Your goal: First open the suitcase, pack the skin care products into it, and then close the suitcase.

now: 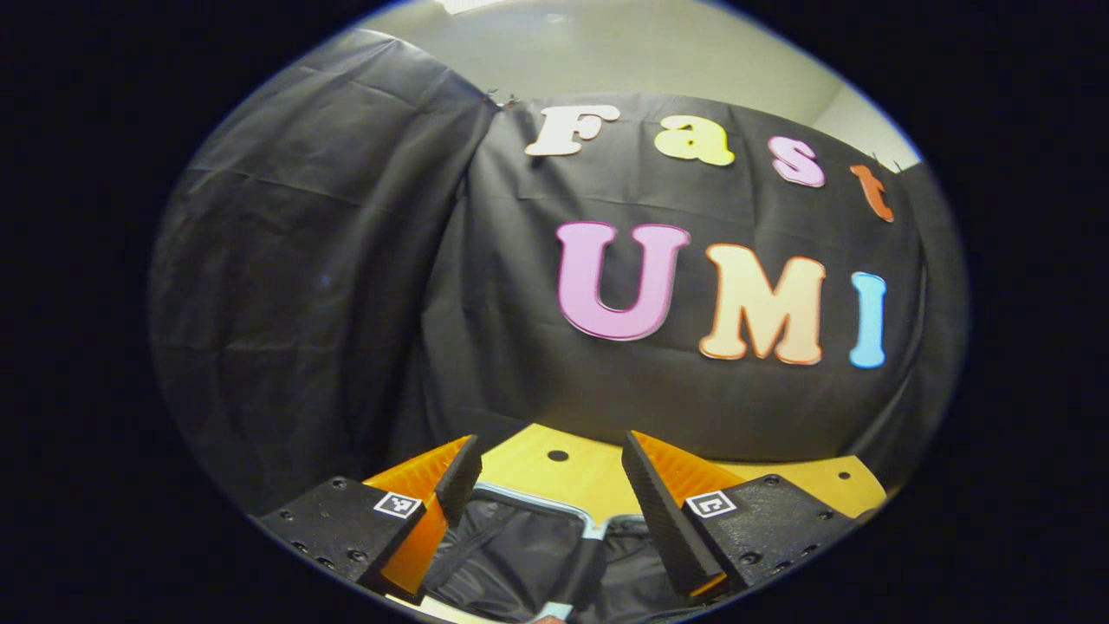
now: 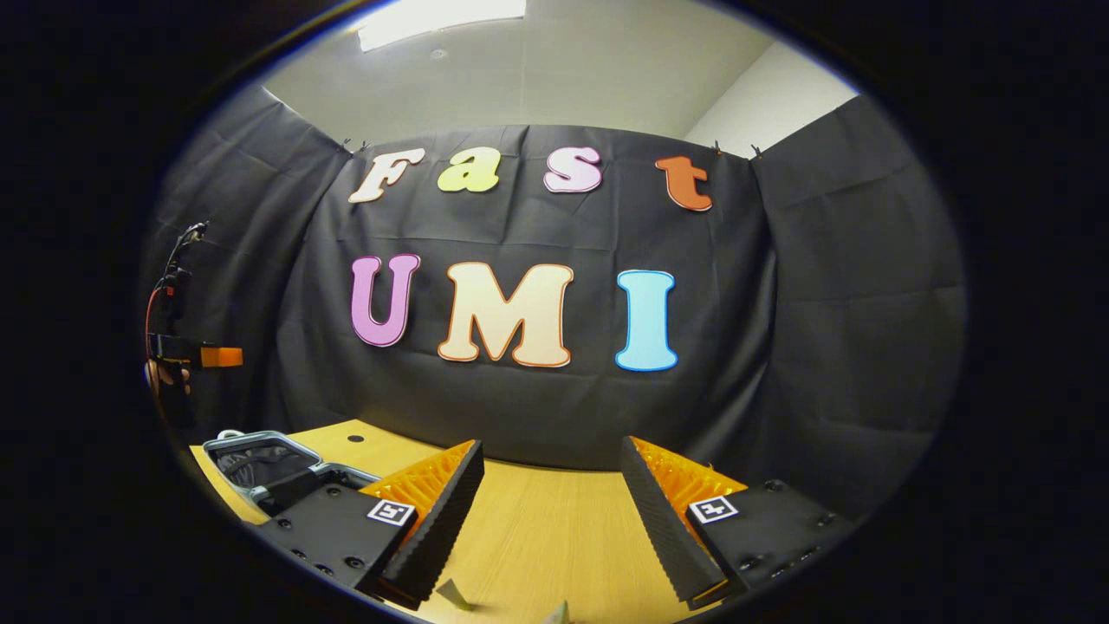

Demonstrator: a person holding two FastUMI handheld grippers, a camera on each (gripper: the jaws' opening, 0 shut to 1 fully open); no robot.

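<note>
Left tool (image 1: 549, 485) (fingers apart) above open suitcase (image 1: 554, 529).

This is a small recording booth set up inside a plain room. Black cloth (image 2: 832, 303) hangs all around as walls, pinned up at the top with little clips. Above the cloth you can see a pale ceiling (image 2: 554, 78) with a bright flat light (image 2: 442, 19), like in an office. A light wooden table (image 2: 537, 529) with small round holes stands in the middle, close against the cloth.
</note>
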